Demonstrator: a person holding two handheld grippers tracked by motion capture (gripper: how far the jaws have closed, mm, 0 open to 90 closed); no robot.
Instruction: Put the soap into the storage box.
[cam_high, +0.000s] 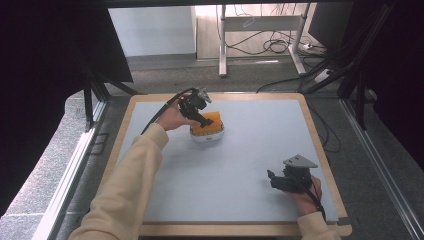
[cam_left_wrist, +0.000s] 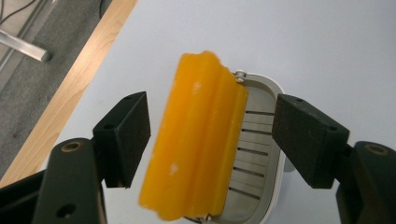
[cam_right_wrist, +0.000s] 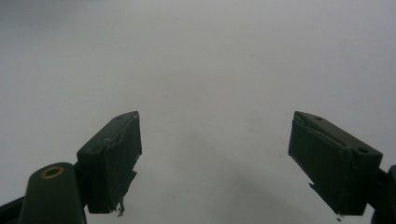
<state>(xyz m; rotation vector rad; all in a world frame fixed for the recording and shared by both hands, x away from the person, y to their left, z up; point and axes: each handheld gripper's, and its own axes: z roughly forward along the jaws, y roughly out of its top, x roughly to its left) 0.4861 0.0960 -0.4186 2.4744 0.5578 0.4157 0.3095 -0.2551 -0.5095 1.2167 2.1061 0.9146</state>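
An orange ridged sponge stands tilted in a small white holder with a slotted metal floor. In the high view the sponge and its white holder sit on the mat, left of centre toward the back. My left gripper hovers over them and stands open; in the left gripper view its jaws flank the sponge with a gap on each side, not touching it. My right gripper rests low near the front right of the mat and is open, with nothing between its jaws.
The grey mat lies on a wooden-edged table. Beyond the far edge are a desk frame's metal legs and loose cables on the floor. Dark curtains hang at both sides.
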